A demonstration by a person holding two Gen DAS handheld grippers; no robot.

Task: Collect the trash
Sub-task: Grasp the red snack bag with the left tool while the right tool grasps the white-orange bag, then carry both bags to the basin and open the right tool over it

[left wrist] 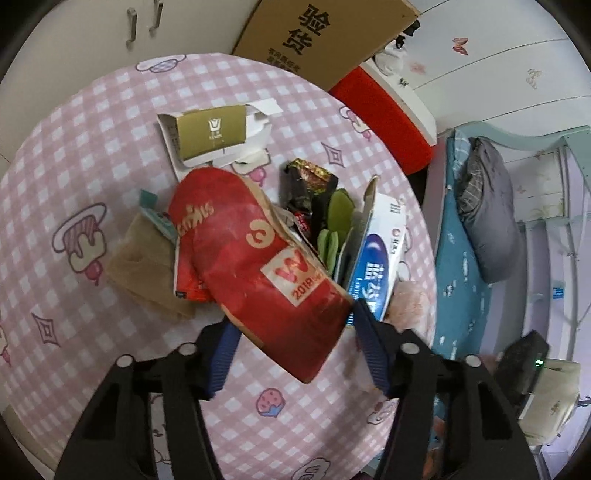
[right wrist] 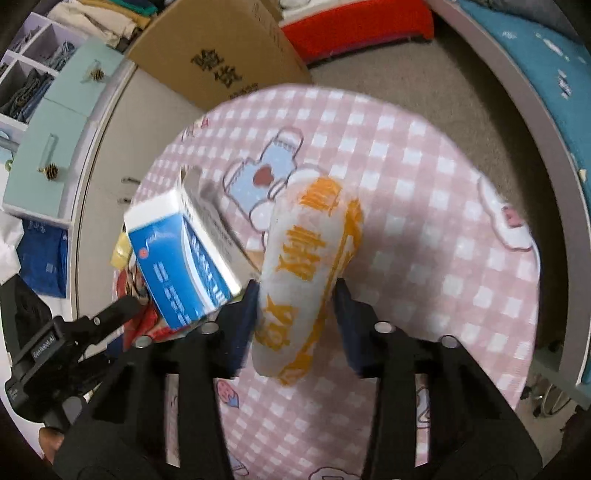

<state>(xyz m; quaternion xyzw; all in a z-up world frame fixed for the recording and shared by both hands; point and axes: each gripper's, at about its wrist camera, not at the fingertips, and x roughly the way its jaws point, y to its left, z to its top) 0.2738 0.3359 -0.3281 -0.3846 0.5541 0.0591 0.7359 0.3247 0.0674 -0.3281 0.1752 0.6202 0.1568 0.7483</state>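
On the round table with the pink check cloth lies a heap of trash. A crumpled red paper bag reaches from the heap toward the camera, and its near end sits between the blue pads of my left gripper, which press on both its sides. In the right wrist view a white paper bag with orange print is pinched between the pads of my right gripper. A blue and white carton stands just left of it, tilted. The left gripper shows at the lower left of that view.
The heap also holds a gold carton, a black snack wrapper, green pieces, brown paper and the blue and white carton. A big cardboard box and a red cushion stand behind the table; a bed lies right.
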